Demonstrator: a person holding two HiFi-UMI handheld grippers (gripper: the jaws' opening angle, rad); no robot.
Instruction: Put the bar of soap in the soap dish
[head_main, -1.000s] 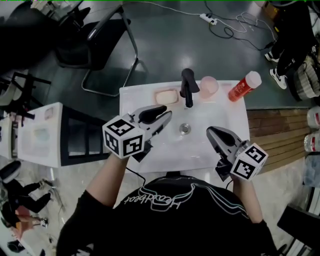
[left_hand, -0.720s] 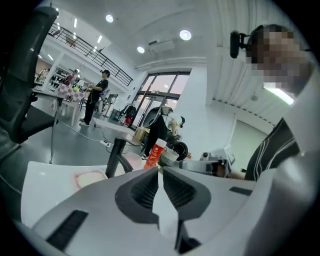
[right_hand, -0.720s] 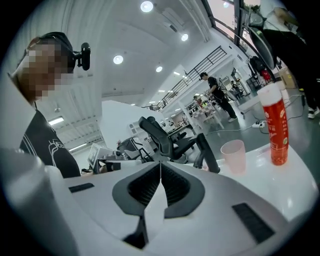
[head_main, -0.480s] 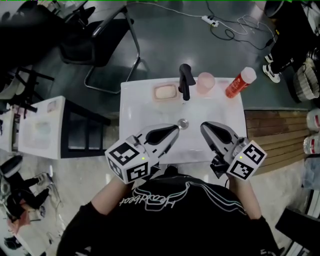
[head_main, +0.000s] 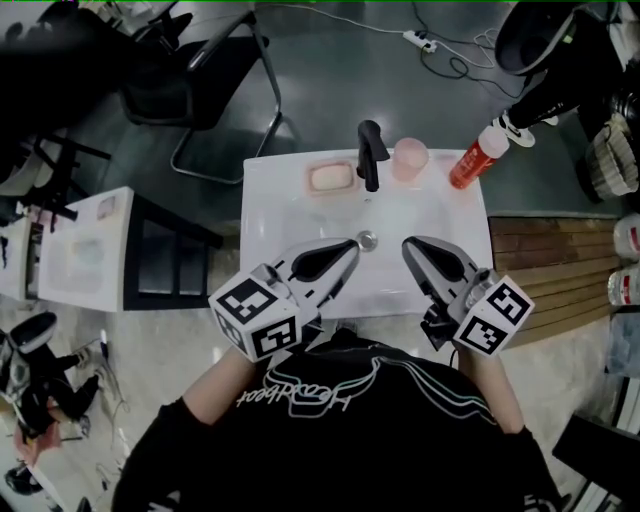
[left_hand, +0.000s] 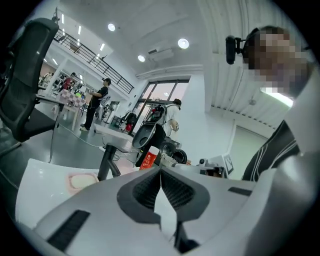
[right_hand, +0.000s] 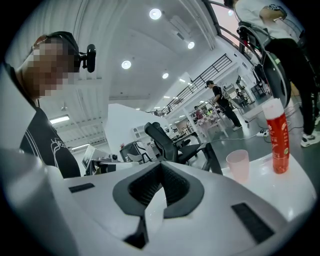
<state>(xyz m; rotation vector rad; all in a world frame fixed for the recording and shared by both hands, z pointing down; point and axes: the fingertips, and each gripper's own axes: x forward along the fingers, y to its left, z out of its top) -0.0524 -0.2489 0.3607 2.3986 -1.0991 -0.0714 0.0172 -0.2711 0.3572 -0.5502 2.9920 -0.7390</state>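
A pale bar of soap (head_main: 329, 178) lies in the pink soap dish (head_main: 312, 189) at the back left of the white washbasin (head_main: 455, 215), left of the black tap (head_main: 369, 154). In the left gripper view the soap (left_hand: 83, 180) and its dish (left_hand: 71, 184) sit low at the left. My left gripper (head_main: 351, 246) is shut and empty over the basin's front edge, well short of the dish. My right gripper (head_main: 407, 243) is beside it, also shut and empty. Both pairs of pads meet, in the left gripper view (left_hand: 160, 170) and the right gripper view (right_hand: 161, 165).
A pink cup (head_main: 410, 160) and a red bottle (head_main: 476, 159) stand right of the tap; the drain (head_main: 367, 240) lies between my grippers. A black chair (head_main: 195, 75) stands behind the basin, a white shelf unit (head_main: 90, 262) to its left, and a person (head_main: 560, 55) at the far right.
My left gripper has drawn back from near the soap dish to the basin's front edge and closed. The right gripper has shifted slightly up the picture. The soap stays in the dish.
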